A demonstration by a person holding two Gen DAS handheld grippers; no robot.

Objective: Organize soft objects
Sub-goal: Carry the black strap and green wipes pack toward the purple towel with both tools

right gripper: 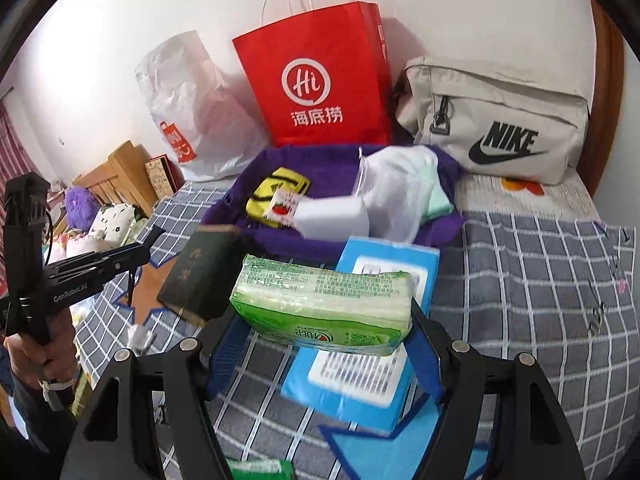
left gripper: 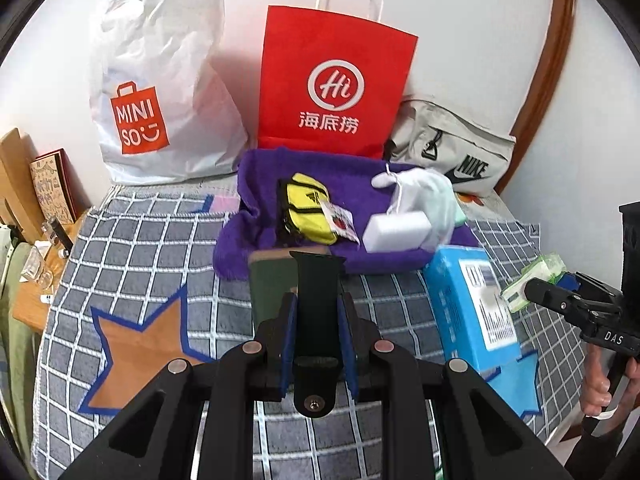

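My left gripper (left gripper: 316,306) is shut on a dark green book (left gripper: 272,288), held upright above the bed; the right wrist view shows that book (right gripper: 200,272) tilted at the left gripper (right gripper: 154,242). My right gripper (right gripper: 324,322) is shut on a green tissue pack (right gripper: 324,300), its blue pads pressing both ends, and it hovers over a blue box (right gripper: 360,360). A purple towel (left gripper: 280,236) lies behind, carrying a yellow pouch (left gripper: 308,208), a white foam block (left gripper: 396,228) and a white mesh bag (left gripper: 424,184).
A red paper bag (left gripper: 332,80), a white Miniso bag (left gripper: 160,80) and a beige Nike bag (left gripper: 460,152) lean on the wall behind the towel. The grey checked bedspread (left gripper: 140,248) has star patches. A wooden bedside shelf (left gripper: 24,184) stands left.
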